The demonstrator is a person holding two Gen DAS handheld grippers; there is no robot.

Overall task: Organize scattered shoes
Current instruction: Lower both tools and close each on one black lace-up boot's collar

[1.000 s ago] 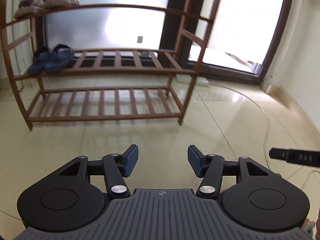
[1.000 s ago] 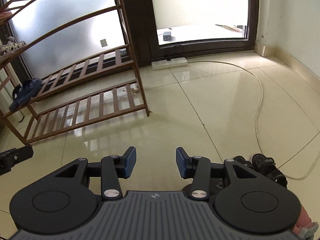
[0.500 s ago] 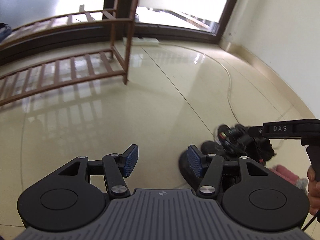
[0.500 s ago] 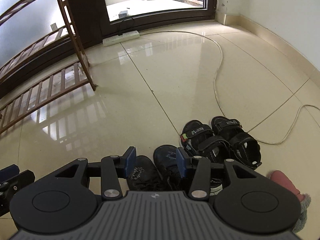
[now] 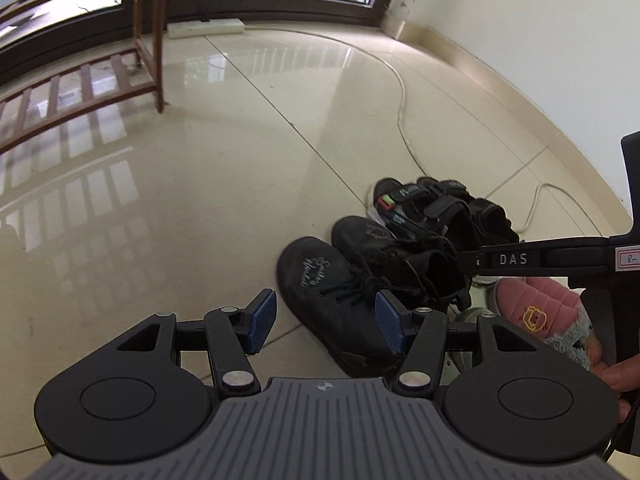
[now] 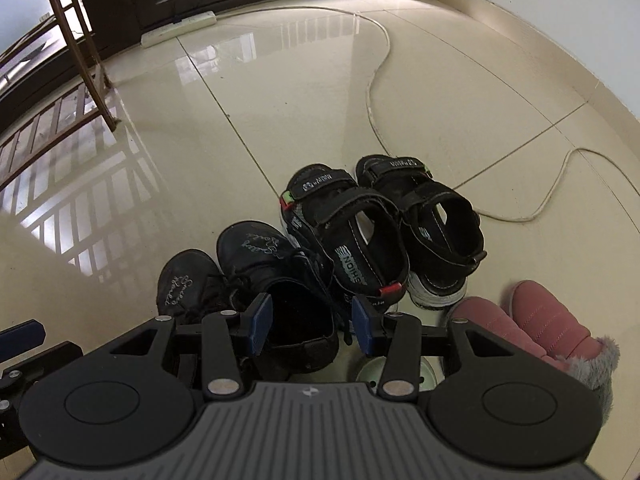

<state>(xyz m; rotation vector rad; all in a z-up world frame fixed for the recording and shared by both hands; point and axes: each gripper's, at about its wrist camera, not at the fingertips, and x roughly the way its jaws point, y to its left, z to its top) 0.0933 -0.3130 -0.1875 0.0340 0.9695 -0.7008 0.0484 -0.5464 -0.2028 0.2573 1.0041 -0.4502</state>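
Observation:
Two black lace-up shoes sit side by side on the tiled floor: the left one and the right one. Behind them stand two black strap sandals. Pink fuzzy slippers lie at the right. My left gripper is open, its fingers straddling the left black shoe from above. My right gripper is open over the mouth of the right black shoe. The right gripper's body shows in the left wrist view.
A brown wooden shoe rack stands at the far left. A white power strip lies by the glass door, and its white cable snakes over the floor behind the sandals. A wall runs along the right.
Both grippers have swung from the rack to the right and down towards the shoes on the floor, and now hover close over the black lace-up pair. Both stay open.

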